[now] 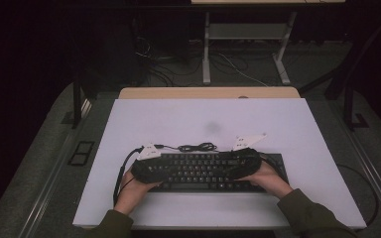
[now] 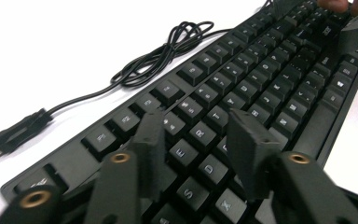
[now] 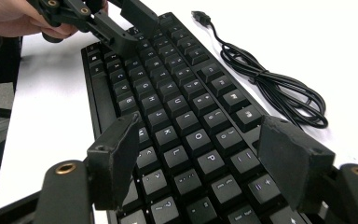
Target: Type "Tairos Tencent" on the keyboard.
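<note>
left gripper (image 2: 193,140) jaws apart over keyboard (image 1: 206,171) left keys | right gripper (image 3: 200,161) jaws wide over right keys, nothing held | press one keycap squarely, clear of neighbours

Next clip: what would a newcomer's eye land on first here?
A black keyboard lies across the near half of the white table, with the left gripper and right gripper poised over its two ends, jaws apart above the keys. Just beyond it lies its loosely coiled black USB cable, unplugged.
</note>
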Motion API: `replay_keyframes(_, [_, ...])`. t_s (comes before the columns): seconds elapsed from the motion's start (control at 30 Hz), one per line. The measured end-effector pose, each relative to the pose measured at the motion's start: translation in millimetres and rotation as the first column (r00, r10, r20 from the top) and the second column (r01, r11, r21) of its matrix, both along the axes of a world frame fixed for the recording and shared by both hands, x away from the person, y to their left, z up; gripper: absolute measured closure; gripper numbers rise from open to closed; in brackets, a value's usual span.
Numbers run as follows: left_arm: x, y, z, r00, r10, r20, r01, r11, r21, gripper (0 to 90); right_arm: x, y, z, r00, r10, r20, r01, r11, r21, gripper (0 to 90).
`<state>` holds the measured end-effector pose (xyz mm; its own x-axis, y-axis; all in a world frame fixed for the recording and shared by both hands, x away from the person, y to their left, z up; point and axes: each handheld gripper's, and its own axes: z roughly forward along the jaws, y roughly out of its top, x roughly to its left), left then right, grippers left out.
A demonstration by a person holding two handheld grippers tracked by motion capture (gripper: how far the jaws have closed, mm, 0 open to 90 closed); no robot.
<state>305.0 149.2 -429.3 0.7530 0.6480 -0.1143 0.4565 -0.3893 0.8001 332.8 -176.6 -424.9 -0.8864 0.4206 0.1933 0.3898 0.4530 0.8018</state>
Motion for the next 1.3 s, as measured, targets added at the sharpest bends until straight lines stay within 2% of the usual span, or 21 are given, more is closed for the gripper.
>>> replay_keyframes(0.17, [-2.3,7.2,0.3,0.9999,0.008,-0.008,-0.008,1.0000,0.001,73.1,2.5,4.7,-0.5,0.9999,0.015,0.003,-0.015,1.000,0.001,28.7])
replay_keyframes(0.47, [-7.0,16.4,0.7,0.9997,0.009,-0.021,-0.009,1.0000,0.000,88.0,4.5,10.0,-0.5,0.9996,0.030,0.000,-0.030,1.000,0.003,28.5])
replay_keyframes(0.87, [-12.2,26.7,-2.1,0.9991,0.032,-0.029,-0.031,0.9994,0.016,89.1,7.5,17.7,-0.4,0.9988,0.049,0.003,-0.049,0.999,0.002,28.4])
replay_keyframes(1.3, [-11.7,24.1,-6.7,0.9986,0.030,-0.044,-0.028,0.9988,0.040,89.2,7.8,19.1,-0.1,0.9986,0.053,0.002,-0.053,0.999,0.001,28.4])
